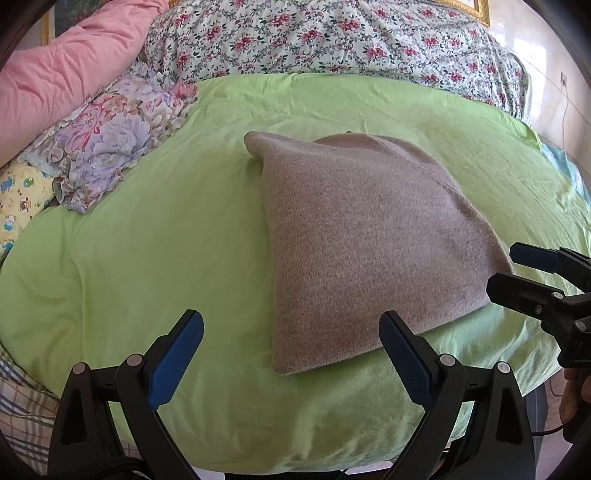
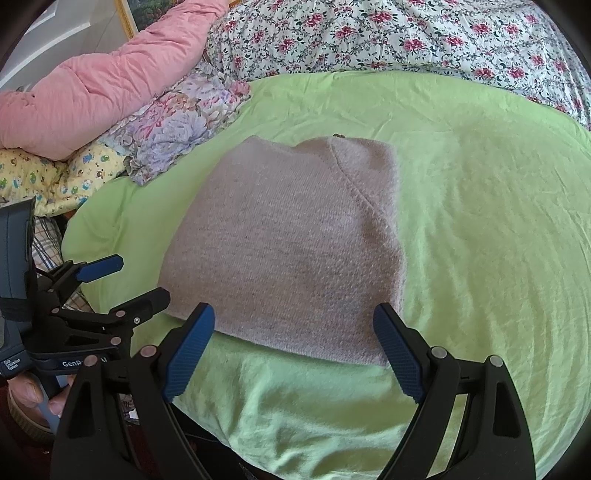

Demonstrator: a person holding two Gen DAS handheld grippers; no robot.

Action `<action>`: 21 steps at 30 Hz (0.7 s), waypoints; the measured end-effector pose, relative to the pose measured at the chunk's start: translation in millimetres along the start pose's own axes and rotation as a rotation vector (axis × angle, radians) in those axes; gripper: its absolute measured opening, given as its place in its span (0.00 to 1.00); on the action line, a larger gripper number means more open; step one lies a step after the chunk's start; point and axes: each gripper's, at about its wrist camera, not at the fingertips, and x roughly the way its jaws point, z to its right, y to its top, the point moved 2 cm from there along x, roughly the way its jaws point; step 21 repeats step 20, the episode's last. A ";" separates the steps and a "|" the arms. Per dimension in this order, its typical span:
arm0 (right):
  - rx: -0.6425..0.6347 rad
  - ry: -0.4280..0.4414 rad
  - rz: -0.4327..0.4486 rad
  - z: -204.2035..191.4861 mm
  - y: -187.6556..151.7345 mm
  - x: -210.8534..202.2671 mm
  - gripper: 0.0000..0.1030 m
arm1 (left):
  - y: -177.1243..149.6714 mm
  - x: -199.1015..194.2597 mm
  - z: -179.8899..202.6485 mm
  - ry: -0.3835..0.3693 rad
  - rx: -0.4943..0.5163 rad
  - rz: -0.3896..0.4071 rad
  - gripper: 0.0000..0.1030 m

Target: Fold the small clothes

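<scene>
A small beige knitted garment (image 1: 369,240) lies folded flat on the green sheet (image 1: 166,229); it also shows in the right wrist view (image 2: 288,243). My left gripper (image 1: 291,332) is open and empty, hovering over the garment's near left corner. My right gripper (image 2: 293,325) is open and empty, just above the garment's near edge. In the left wrist view the right gripper (image 1: 509,269) sits at the garment's right corner. In the right wrist view the left gripper (image 2: 140,277) sits at the garment's left corner, jaws apart.
A pink quilt (image 1: 55,70), a purple floral pillow (image 1: 110,136) and a cartoon-print cloth (image 1: 22,199) lie at the left. A floral duvet (image 1: 332,33) covers the back. The green sheet's front edge (image 2: 295,424) drops off below the grippers.
</scene>
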 end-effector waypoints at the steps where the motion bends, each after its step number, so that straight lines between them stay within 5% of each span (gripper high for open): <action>1: 0.000 0.000 0.002 0.8 0.2 -0.3 0.85 | 2.2 -0.8 0.1 0.000 0.000 0.008 0.93; 21: 0.016 -0.005 0.001 16.8 18.5 10.3 0.85 | 20.5 11.3 -4.3 0.003 -0.033 0.003 0.93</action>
